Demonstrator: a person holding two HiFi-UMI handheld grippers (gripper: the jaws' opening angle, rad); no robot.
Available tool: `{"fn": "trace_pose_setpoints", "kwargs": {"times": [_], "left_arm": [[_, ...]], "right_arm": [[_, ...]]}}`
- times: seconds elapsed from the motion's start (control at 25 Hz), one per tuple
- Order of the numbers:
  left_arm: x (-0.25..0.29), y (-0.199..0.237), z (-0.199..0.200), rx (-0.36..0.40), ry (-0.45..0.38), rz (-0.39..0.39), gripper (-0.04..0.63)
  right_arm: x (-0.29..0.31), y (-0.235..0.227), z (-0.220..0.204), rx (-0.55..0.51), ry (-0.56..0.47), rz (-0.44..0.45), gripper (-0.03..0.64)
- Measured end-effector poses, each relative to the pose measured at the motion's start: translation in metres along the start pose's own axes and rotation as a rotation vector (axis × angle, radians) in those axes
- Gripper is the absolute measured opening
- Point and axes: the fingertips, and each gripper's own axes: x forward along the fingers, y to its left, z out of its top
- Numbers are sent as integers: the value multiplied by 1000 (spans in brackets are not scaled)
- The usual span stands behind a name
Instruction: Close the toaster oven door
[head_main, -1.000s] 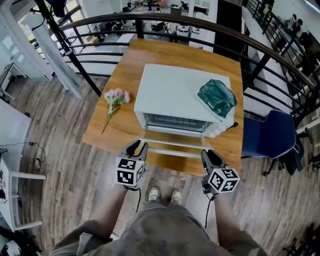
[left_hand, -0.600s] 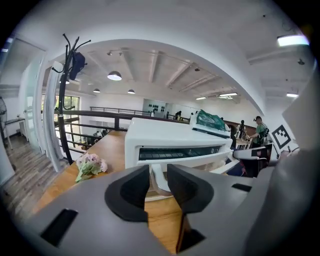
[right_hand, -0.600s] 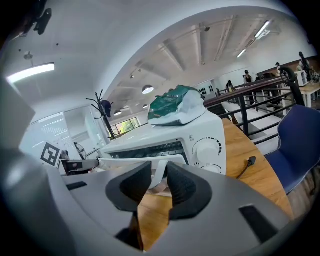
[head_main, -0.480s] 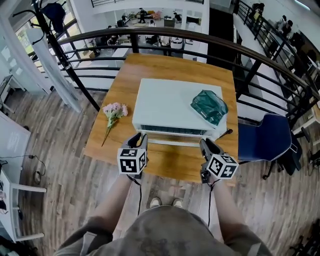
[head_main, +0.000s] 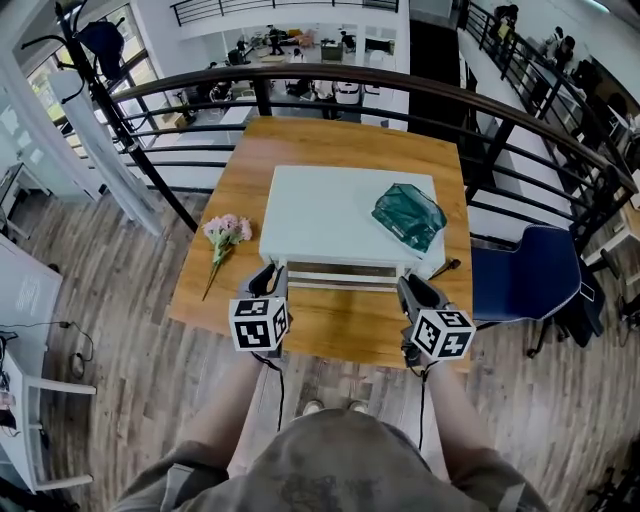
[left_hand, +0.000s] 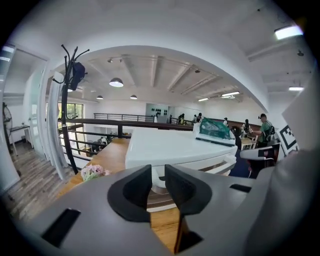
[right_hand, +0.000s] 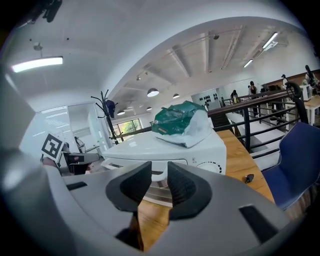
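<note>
Wooden table (head_main: 330, 335) at frame centre, curved black railing (head_main: 330, 75) just past its far edge, blue chair (head_main: 520, 285) just off its right edge, plank floor open on the near side where the person stands. White toaster oven (head_main: 330, 210) sits mid-table, slightly right of centre. A green bag (head_main: 408, 215) lies on its top right corner, inside the top's edges. Broad bare wood to the oven's left, with pink flowers (head_main: 225, 232) near the table's left edge. Only a narrow strip on the right. A clear band of wood runs between the oven front and the near table edge. The door (head_main: 340, 276) stands up against the oven front, shut or very nearly so; cannot tell which. Left gripper (head_main: 269, 275) is at the door's left end and right gripper (head_main: 407, 287) at its right end, both over the near band. Left jaws are closing, a narrow gap between them, the end of the white handle (left_hand: 216, 167) showing in that gap with no pad seen pressing it. Right jaws are parted a little, released, handle end likewise in the gap. Against a second ago: the door then hung out flat toward the near edge with the rack showing. It has swung up, the grippers have moved toward the oven with it, and the near band of bare wood is wider. Bag and flowers unmoved.
</note>
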Motion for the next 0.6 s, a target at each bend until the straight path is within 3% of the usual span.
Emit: {"fn": "trace_pose_setpoints", "kwargs": {"times": [0.16, 0.44, 0.6], "left_arm": [[-31, -16, 30, -6, -81, -42, 83], [-83, -48, 88, 164, -227, -79, 57], [-119, -67, 124, 225, -321, -107, 48]], "right_arm": [[-29, 20, 28, -37, -55, 63, 102], [-87, 64, 99, -228, -221, 124, 62], [-124, 90, 134, -274, -329, 179, 51]]}}
